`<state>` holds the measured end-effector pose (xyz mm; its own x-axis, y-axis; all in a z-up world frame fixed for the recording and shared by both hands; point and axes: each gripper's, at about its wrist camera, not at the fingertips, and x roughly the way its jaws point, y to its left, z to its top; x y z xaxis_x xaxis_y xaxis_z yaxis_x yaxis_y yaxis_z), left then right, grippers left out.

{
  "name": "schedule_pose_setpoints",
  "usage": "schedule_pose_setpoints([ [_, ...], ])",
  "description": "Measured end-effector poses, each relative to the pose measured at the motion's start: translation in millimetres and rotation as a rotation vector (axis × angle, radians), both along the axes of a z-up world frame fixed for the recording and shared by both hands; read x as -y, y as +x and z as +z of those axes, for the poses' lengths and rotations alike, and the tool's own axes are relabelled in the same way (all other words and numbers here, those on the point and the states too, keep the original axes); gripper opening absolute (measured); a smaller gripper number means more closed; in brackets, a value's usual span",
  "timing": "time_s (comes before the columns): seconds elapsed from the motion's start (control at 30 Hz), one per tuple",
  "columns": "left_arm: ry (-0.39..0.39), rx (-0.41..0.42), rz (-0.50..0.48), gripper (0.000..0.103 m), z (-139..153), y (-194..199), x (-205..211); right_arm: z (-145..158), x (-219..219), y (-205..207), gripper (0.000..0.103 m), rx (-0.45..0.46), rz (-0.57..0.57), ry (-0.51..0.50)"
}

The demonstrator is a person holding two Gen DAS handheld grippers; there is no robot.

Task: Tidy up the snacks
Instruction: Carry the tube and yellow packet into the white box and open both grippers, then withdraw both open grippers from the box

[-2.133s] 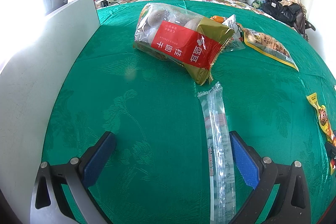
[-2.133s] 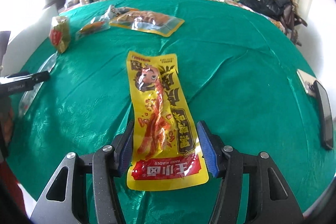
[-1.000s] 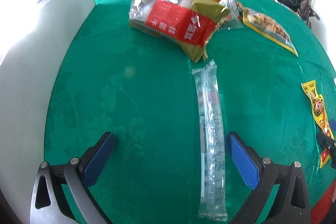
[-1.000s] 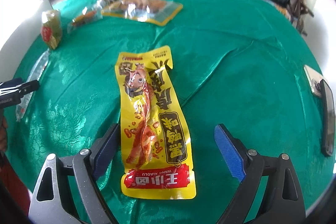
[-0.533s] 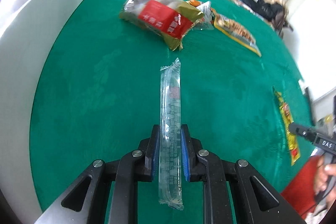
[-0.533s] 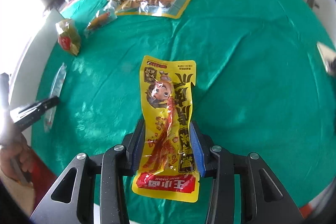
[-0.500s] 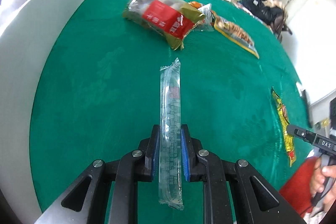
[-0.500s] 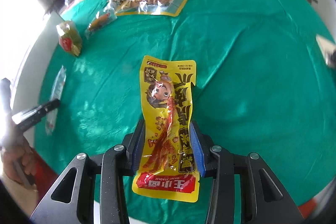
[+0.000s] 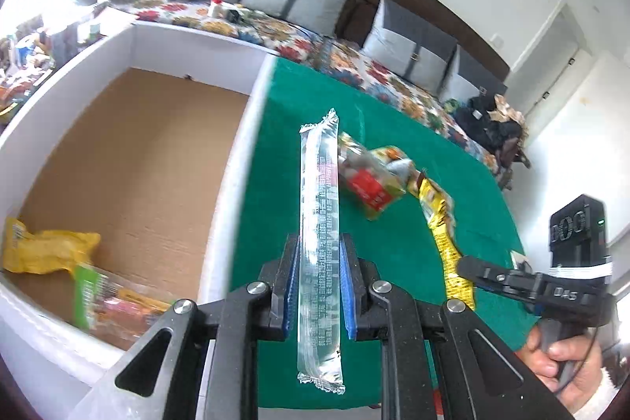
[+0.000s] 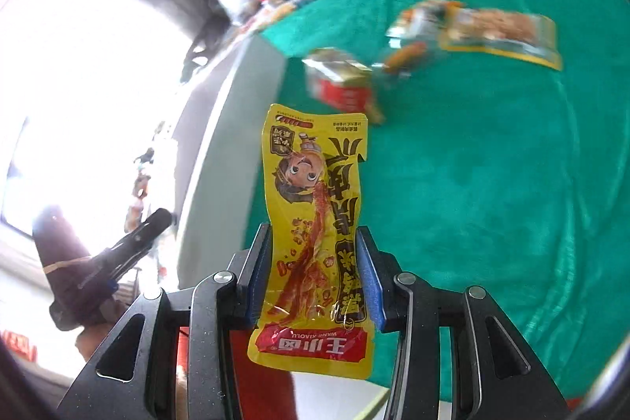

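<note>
The long clear snack tube (image 9: pixel 319 243) is clamped between the blue pads of the left gripper (image 9: pixel 318 286), lifted off the green cloth (image 9: pixel 464 191) beside the white-walled cardboard box (image 9: pixel 240 152), which holds a yellow packet (image 9: pixel 47 250) and a green-edged packet (image 9: pixel 106 298). The yellow cartoon snack pouch (image 10: pixel 315 235) is pinched across its width by the right gripper (image 10: pixel 315 278), also raised above the cloth. A red-labelled bag (image 10: pixel 338 81) and 1 flat yellow-edged pouch (image 10: pixel 500 30) lie further back on the cloth.

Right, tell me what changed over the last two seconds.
Both grippers closed and lifted: the left gripper took the clear stick packet, the right gripper the yellow snack pouch, swinging toward the white box. The red-label bag stayed on the green cloth.
</note>
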<state>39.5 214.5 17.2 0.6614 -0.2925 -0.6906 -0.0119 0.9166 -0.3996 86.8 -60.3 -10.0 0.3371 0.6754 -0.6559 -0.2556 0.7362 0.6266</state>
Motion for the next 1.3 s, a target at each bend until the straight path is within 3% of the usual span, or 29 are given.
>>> schedule_pose_setpoints([
  [0.17,0.108,-0.069,0.181,0.018,-11,3,-82,44,-130,10,0.044,0.106,0.175,0.011],
  [0.3,0.182,-0.148,0.273,0.019,-37,5,-118,52,-211,19,0.046,0.179,0.229,-0.032],
  [0.33,0.195,-0.166,0.287,0.024,-43,5,-124,50,-223,22,0.049,0.188,0.228,-0.035],
  [0.43,0.205,-0.19,0.296,0.057,-53,4,-129,38,-236,26,0.061,0.153,0.228,-0.039],
  [0.47,0.22,-0.178,0.306,0.059,-52,0,-128,35,-235,26,0.061,0.147,0.222,-0.037],
  [0.57,0.253,-0.131,0.315,0.061,-41,-2,-120,39,-210,24,0.062,0.202,0.2,-0.061],
  [0.67,0.259,-0.078,0.267,0.061,-31,6,-94,32,-171,21,0.069,0.271,0.163,-0.166],
  [0.73,0.267,-0.036,0.215,0.061,-26,15,-69,14,-133,18,0.075,0.311,0.129,-0.277],
  [0.8,0.296,0.003,0.151,0.065,-23,25,-38,-14,-95,20,0.075,0.329,0.094,-0.401],
  [0.9,0.43,0.054,0.067,0.076,-29,42,11,-58,-19,14,0.075,0.31,0.024,-0.58],
  [0.97,0.556,0.036,0.048,0.076,-41,56,35,-81,40,7,0.075,0.28,-0.056,-0.66],
  [1.03,0.599,-0.022,0.02,0.075,-56,65,47,-93,90,-2,0.075,0.258,-0.139,-0.704],
  [1.1,0.651,-0.019,0.003,0.074,-60,63,55,-101,141,-12,0.075,0.245,-0.232,-0.731],
  [1.2,0.638,-0.036,0.018,0.074,-61,59,50,-110,192,-16,0.075,0.222,-0.334,-0.752],
  [1.3,0.613,-0.051,0.049,0.074,-60,54,41,-115,217,-12,0.075,0.199,-0.407,-0.758],
])
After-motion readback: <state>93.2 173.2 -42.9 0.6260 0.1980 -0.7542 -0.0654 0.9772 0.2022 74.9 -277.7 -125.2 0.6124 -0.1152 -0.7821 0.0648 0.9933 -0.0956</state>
